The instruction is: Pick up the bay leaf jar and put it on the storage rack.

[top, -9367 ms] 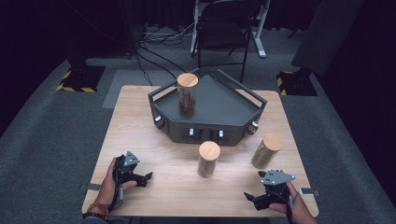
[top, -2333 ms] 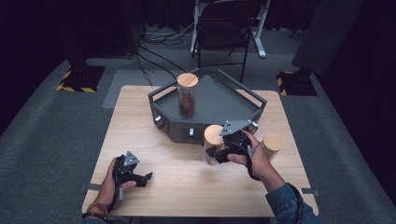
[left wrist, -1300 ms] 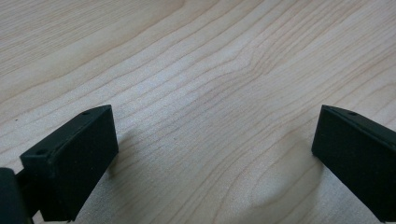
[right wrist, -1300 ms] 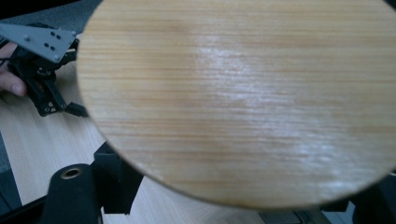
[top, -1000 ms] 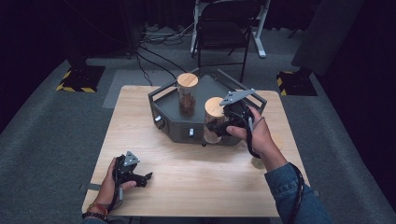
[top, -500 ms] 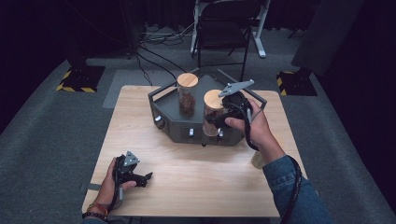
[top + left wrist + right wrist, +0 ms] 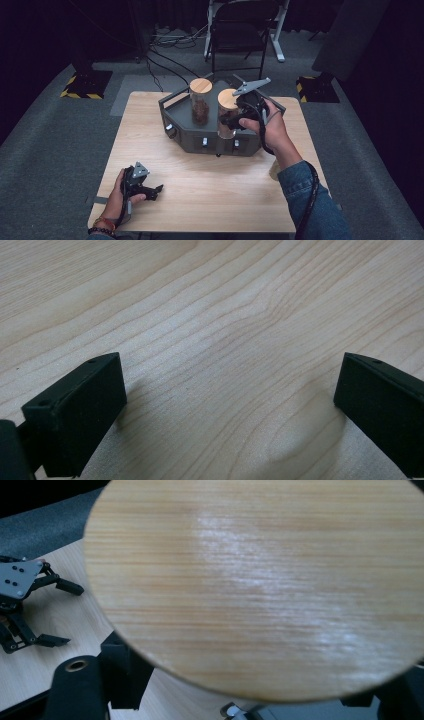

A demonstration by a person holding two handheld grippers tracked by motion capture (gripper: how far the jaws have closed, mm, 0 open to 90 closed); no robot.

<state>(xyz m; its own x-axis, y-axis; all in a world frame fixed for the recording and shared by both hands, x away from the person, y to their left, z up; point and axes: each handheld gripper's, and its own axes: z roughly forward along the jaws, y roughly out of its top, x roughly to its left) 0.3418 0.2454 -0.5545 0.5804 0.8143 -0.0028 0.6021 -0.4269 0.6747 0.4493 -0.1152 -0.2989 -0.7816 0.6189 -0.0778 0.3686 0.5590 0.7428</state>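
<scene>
Item 1: right hand-held gripper (image 7: 234, 120), clamped on glass jar w/ wooden lid (image 7: 227, 99). Jar upright, held over front-right part of dark grey tray (image 7: 176, 112); whether its base touched the tray floor couldn't be told. In right gripper view the lid (image 7: 260, 580) sat close under the camera, round, pale wood grain.

Item 2: second jar (image 7: 200, 100), wooden lid, dark contents, upright on tray, just left of the held jar, not touching it.

Item 3: third jar (image 7: 274, 171), on tabletop (image 7: 210, 190) near right edge, mostly hidden behind right forearm in denim sleeve.

Item 4: left hand-held gripper (image 7: 150, 190), resting on tabletop at front-left corner, well apart from tray. Jaws apart, nothing between them; left gripper view showed bare wood grain (image 7: 225, 350) between the two black jaws.

Item 5: tray, centre-back of tabletop, side handles, small knobs along front face.

Bkgd: black chair behind tabletop, cables on grey floor.
</scene>
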